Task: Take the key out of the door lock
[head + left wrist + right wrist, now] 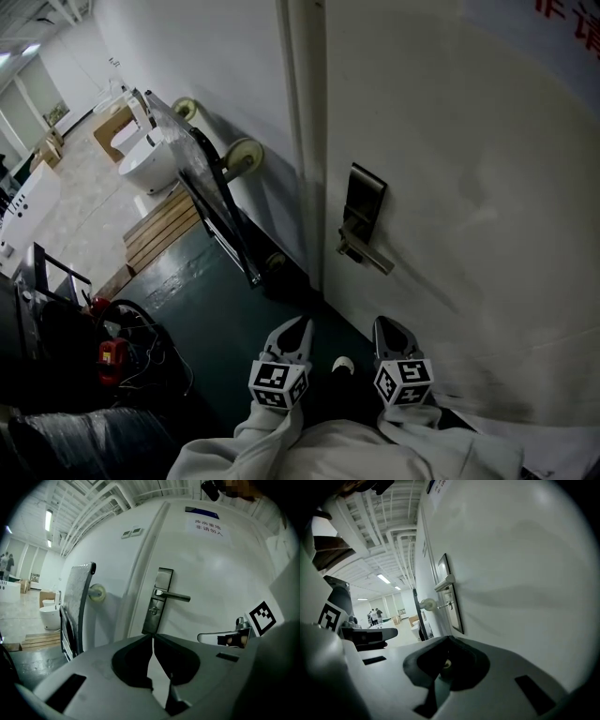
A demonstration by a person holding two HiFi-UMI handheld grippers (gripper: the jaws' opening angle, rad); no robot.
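Head view puts both grippers at 6 o'clock, side by side and well short of the door (450,187). The left gripper (298,330) has its jaws closed tip to tip, with nothing between them. The right gripper (386,328), at 3 o'clock of the left, also has its jaws together and holds nothing.

At 12 o'clock of the grippers, a dark lock plate (364,199) is fixed to the door, with the handle (367,255) at its lower end. In the left gripper view the handle's lever points to 3 o'clock. The key (153,611) sits in the plate at 6 o'clock of the lever's hub, apart from both grippers. In the right gripper view it juts out from the plate side-on.

At 9 o'clock of the lock, a wheeled cart (220,192) leans against the wall. Beyond it, toward 10 o'clock, a wooden pallet (161,227) lies on the floor with a white toilet (150,169) just behind it.
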